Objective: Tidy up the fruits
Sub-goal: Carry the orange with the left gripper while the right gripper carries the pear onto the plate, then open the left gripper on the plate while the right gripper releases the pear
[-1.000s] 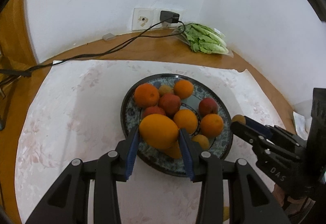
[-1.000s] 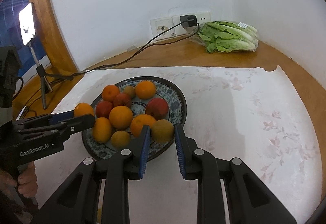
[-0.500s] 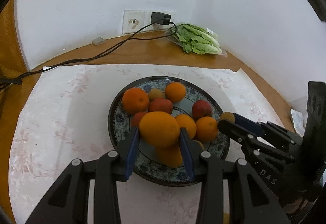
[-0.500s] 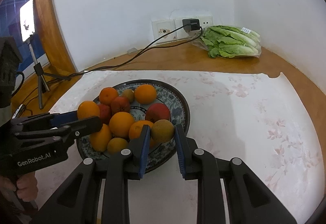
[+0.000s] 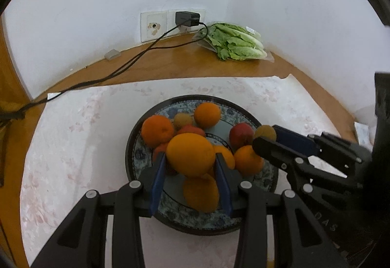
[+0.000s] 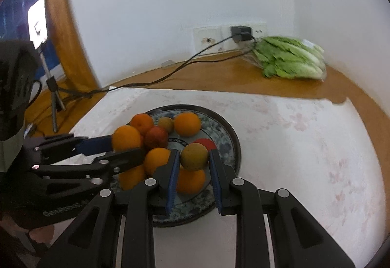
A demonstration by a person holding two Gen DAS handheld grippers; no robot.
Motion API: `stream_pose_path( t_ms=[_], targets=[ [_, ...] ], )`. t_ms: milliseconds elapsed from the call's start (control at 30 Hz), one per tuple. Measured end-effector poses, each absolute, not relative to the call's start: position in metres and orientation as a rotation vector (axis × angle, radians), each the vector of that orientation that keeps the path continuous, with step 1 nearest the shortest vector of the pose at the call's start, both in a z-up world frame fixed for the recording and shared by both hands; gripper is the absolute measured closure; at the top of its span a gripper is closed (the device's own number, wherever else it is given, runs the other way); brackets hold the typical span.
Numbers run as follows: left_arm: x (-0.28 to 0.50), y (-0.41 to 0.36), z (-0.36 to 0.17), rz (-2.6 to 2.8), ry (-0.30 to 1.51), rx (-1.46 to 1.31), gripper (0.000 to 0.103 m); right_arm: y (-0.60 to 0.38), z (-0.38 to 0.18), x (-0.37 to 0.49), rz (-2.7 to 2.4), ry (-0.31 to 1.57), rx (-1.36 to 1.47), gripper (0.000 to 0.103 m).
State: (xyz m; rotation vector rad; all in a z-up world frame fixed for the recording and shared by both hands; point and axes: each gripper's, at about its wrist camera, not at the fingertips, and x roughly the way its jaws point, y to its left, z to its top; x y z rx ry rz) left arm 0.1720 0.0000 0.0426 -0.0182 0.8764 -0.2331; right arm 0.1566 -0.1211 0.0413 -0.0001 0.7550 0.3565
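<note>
Orange (image 5: 189,154) clamped in left gripper (image 5: 190,180), brownish fruit (image 6: 194,156) clamped in right gripper (image 6: 192,176), both above the plate (image 5: 246,108); risk: crowded pile, released fruit may roll off.

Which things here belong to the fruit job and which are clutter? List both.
Job:
- orange in left gripper
- brownish fruit in right gripper
- plate of fruit

Clutter:
- lettuce
- charger and cable
- phone tripod
</note>
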Motion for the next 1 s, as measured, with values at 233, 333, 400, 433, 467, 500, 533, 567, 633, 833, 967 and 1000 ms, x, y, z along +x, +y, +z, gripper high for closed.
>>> stream_pose_path(
  t_ms=[233,333,400,433,467,500,533,567,633,833,967,1000],
  targets=[
    [0.174,0.004,0.041,-0.221,0.868,-0.037,0.063,-0.117,0.032,0.167,0.368,0.772,0.018,0.077],
    [0.174,0.005,0.041,-0.218,0.868,-0.052,0.063,-0.118,0.031,0.166,0.37,0.764,0.029,0.077],
    [0.174,0.006,0.042,-0.216,0.871,-0.06,0.063,-0.119,0.03,0.167,0.367,0.773,0.045,0.077],
    [0.173,0.005,0.042,-0.217,0.872,-0.06,0.063,-0.12,0.028,0.167,0.369,0.783,0.052,0.077],
    [0.172,0.005,0.042,-0.218,0.871,-0.059,0.062,-0.12,0.028,0.166,0.371,0.786,0.053,0.077],
    [0.172,0.005,0.042,-0.218,0.871,-0.058,0.061,-0.12,0.027,0.166,0.37,0.787,0.052,0.075],
    [0.172,0.005,0.043,-0.219,0.871,-0.061,0.06,-0.121,0.027,0.166,0.364,0.788,0.05,0.074],
    [0.172,0.005,0.043,-0.218,0.873,-0.067,0.059,-0.122,0.028,0.165,0.355,0.787,0.051,0.071],
    [0.172,0.005,0.045,-0.218,0.872,-0.077,0.057,-0.125,0.031,0.163,0.343,0.785,0.057,0.07],
    [0.169,0.001,0.048,-0.213,0.871,-0.07,0.051,-0.134,0.036,0.153,0.341,0.78,0.054,0.061],
    [0.165,-0.001,0.052,-0.207,0.861,-0.067,0.042,-0.139,0.04,0.144,0.343,0.77,0.053,0.057],
    [0.164,-0.002,0.053,-0.207,0.86,-0.066,0.042,-0.139,0.04,0.142,0.344,0.77,0.051,0.057]
  ],
)
